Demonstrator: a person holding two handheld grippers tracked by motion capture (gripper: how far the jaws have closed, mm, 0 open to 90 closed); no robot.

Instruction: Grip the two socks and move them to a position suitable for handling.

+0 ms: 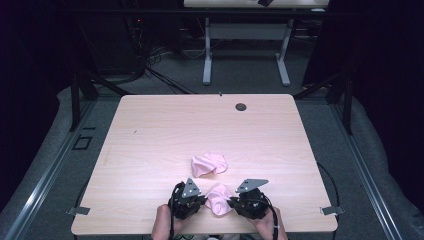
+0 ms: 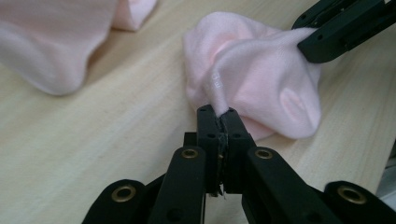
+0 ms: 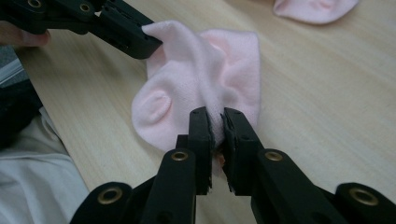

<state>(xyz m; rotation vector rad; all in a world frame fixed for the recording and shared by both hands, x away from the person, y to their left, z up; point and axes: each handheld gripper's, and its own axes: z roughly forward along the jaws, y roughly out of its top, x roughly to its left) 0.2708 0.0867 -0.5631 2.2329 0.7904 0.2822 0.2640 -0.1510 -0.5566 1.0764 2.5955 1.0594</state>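
1. The room is dim, with dark drapes at both sides, a grey carpeted floor (image 1: pixel 250 75), loose black cables near the back, and a second white-legged desk (image 1: pixel 245 37) standing beyond the work area.
2. A light wood-grain tabletop (image 1: pixel 165 130) with rounded corners sits in the middle of the high view; a small round dark grommet hole (image 1: pixel 241 107) lies near its far edge, and short strips of grey tape (image 1: pixel 79 210) mark its near corners.
3. The surface is pale, evenly lit, and bare apart from two pieces of fabric.
4. A crumpled pale pink sock (image 1: pixel 218 198) lies near the front edge of the tabletop, between the two tools.
5. The left hand-held gripper (image 2: pixel 219 114) is clenched on a pinched ridge of this sock's fabric, its jaws pressed together with cloth rising out between them.
6. The right hand-held gripper (image 3: pixel 217 116) grasps the opposite edge of the same sock, its jaws nearly closed with pink fabric caught between them.
7. In the left gripper view, the sock (image 2: pixel 261 70) stretches slightly between the two grips, bunched and folded, resting on the wood.
8. A second crumpled pale pink sock (image 1: pixel 209 164) lies just beyond the held one, towards the middle of the tabletop, apart from both tools.
9. The person's hands enter from the bottom edge of the high view, each wrapped around its tool.
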